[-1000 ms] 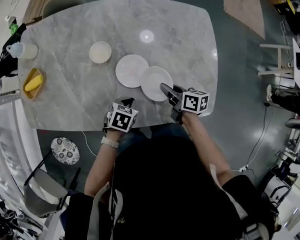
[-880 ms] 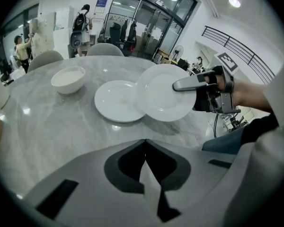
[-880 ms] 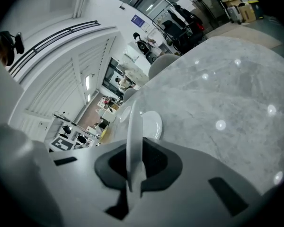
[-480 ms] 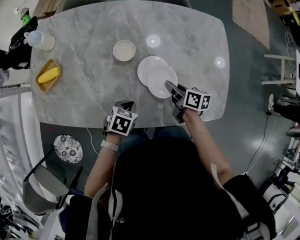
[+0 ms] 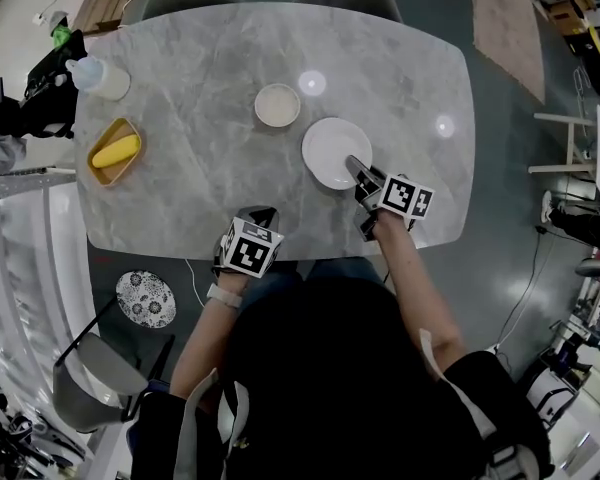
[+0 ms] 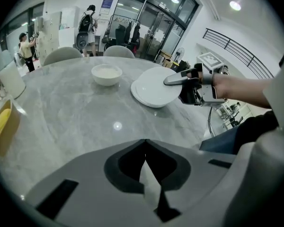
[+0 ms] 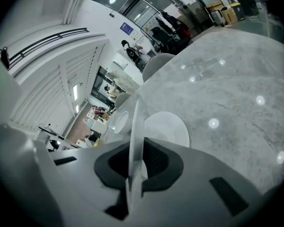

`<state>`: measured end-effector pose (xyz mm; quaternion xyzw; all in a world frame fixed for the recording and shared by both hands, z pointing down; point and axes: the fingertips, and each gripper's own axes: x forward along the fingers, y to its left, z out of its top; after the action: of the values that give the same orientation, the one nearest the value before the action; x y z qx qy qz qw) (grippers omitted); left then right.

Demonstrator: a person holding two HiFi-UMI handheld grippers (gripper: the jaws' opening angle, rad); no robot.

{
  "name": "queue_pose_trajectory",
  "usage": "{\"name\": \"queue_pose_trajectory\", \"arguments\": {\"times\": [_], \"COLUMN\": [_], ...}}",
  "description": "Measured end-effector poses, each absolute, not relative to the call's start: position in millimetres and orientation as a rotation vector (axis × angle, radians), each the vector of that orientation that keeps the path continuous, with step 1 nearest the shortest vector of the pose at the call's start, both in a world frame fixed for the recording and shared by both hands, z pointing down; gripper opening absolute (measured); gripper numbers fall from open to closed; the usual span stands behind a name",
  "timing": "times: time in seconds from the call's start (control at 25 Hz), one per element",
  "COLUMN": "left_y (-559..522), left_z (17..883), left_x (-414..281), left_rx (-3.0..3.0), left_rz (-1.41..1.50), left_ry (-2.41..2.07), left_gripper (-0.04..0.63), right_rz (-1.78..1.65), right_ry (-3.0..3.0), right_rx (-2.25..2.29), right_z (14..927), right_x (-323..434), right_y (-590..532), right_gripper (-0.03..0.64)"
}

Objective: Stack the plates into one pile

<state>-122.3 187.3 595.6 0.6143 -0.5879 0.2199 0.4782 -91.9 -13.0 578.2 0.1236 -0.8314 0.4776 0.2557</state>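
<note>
Step in hand: placing the second plate on the first.

- Right gripper [image 5: 357,167]: jaws clamped on the near-right rim of the top plate [image 5: 330,146]; in the right gripper view the rim runs edge-on between the pads.
- Top plate: over the lower plate [image 6: 146,97], right of centre on the table [image 5: 210,168]. The two almost line up. I cannot tell whether the top one is fully seated; its gripped edge looks slightly raised.
- Left gripper [image 5: 259,212]: jaws together, nothing between them, at the near table edge, well apart from the plates.
- Bowl [image 5: 278,105]: just far-left of the pile, not touching it.

Next move, as I judge it: lower the gripped rim until the plate lies flat, then open my jaws and draw back to the near right without dragging the plate.
</note>
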Motion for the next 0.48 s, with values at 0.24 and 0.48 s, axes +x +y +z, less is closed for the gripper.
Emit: {"name": "queue_pose_trajectory", "arguments": {"times": [0.24, 0.48], "left_y": [201.1, 209.1], "left_z": [598.1, 600.3], "left_x": [-140.7, -157.3], "left_rx": [1.525, 1.524], "left_rz": [0.553, 0.558], "left_ry": [-1.419, -1.410], "left_gripper": [0.009, 0.009], "right_rz": [1.258, 1.198], "right_ry": [-2.262, -2.216], "right_rx": [0.413, 0.481], "right_z": [583.4, 597.0], "right_x": [-104.2, -104.1], "right_y": [-19.9, -19.9], "right_gripper": [0.026, 0.063]}}
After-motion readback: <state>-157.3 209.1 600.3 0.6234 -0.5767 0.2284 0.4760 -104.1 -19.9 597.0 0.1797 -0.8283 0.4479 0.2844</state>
